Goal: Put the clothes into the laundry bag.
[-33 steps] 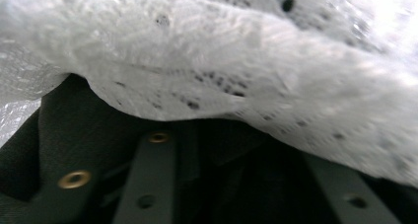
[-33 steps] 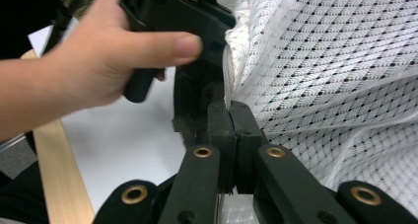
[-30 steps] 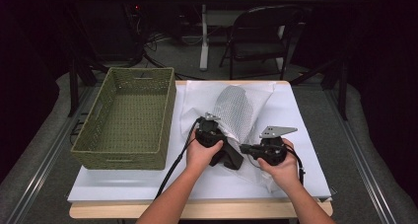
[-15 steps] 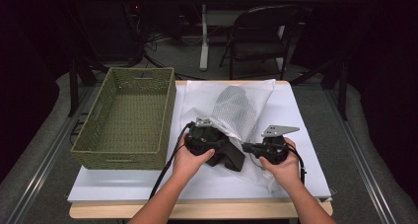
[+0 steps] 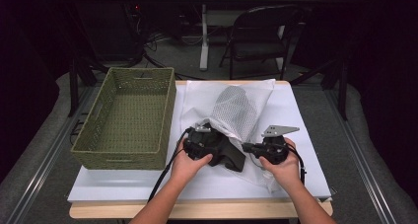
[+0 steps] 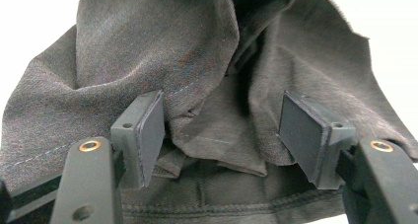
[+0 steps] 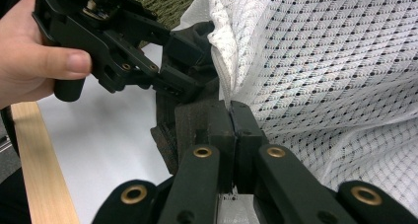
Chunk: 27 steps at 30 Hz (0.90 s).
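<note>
One desk (image 5: 305, 135), covered in white, carries everything. Its largest load is the green woven basket (image 5: 125, 120) at the left, whose floor shows bare weave. Beside it lies a white mesh laundry bag (image 5: 236, 108) with its mouth toward the person, a dark garment (image 5: 231, 157) bunched at that mouth, partly under the mesh edge. The left tool (image 6: 224, 135) has its jaws spread wide, one pad on each side of a fold of the dark cloth, not closed on it. The right tool (image 7: 230, 135) has its jaws pressed together on the hem of the mesh bag, just beside the garment.
</note>
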Available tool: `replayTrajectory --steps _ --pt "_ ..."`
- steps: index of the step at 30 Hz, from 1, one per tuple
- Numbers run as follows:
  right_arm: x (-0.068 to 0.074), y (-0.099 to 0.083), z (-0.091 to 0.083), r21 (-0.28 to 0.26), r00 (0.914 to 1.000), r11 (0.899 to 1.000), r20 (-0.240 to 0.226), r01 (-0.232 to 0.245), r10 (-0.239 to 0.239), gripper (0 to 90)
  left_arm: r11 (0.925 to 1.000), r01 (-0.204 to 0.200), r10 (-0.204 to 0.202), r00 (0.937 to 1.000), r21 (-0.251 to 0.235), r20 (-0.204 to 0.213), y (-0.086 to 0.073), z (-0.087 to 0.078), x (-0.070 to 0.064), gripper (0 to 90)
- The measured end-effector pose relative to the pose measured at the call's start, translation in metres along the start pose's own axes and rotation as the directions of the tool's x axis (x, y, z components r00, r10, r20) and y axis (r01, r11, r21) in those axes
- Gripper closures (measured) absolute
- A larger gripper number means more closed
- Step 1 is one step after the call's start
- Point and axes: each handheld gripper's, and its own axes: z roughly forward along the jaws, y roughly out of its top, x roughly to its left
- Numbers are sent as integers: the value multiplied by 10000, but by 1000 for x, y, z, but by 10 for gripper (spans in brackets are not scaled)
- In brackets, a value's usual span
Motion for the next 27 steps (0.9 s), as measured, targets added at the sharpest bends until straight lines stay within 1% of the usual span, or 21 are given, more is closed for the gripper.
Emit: replayTrajectory --steps 1,3,4,6,8,9,11,13,14,16,17,19,23,26,27 --pt "0 0 0 -25 10000 10000 9 35 -35 898 10000 -73 73 9999 -38 -151 -1 1 -1 331" --pt "0 0 0 -18 10000 10000 -1 -18 18 898 9997 -178 182 9994 152 -278 -1 3 0 323" --pt "0 0 0 -12 10000 10000 0 -45 45 898 9996 -83 91 9996 286 -263 -2 4 0 310" --pt "0 0 0 -1 10000 10000 -7 -35 35 898 9987 -24 36 9997 503 -224 -5 7 2 272" --pt "0 0 0 -24 10000 10000 1 -15 15 898 9985 31 -21 9998 555 -185 -7 9 2 263" --pt "-1 0 0 -32 10000 10000 -3 2 -2 898 9980 -20 31 9998 631 -172 -8 10 2 259" --pt "0 -1 1 -16 10000 10000 1 -59 59 897 9981 -34 50 9997 623 -260 -10 14 1 258" --pt "0 0 1 0 10000 10000 -3 -16 16 898 9987 -174 197 9987 487 -470 -13 15 -2 261" --pt "1 -1 1 10 10000 10000 -3 -42 42 897 9984 -330 358 9973 454 -636 -14 16 -4 277" --pt "1 -1 2 11 10000 10000 -4 -43 43 898 9960 -739 788 9913 497 -1058 -16 18 -9 333" --pt "1 -1 2 6 10000 10000 -9 -53 53 897 9955 -824 870 9904 457 -1079 -16 18 -11 367" --pt "1 -1 2 -27 10000 10000 4 2 -2 897 9958 -811 851 9915 432 -986 -16 18 -12 452" --pt "1 -1 2 4 10000 10000 24 -24 24 898 9962 -783 814 9925 379 -910 -15 17 -10 569" --pt "1 -1 1 6 10000 10000 21 -47 47 897 9963 -790 813 9938 338 -762 -15 17 -10 676" --pt "1 -1 1 8 10000 10000 21 -41 41 898 9970 -702 720 9957 330 -581 -15 17 -10 718"
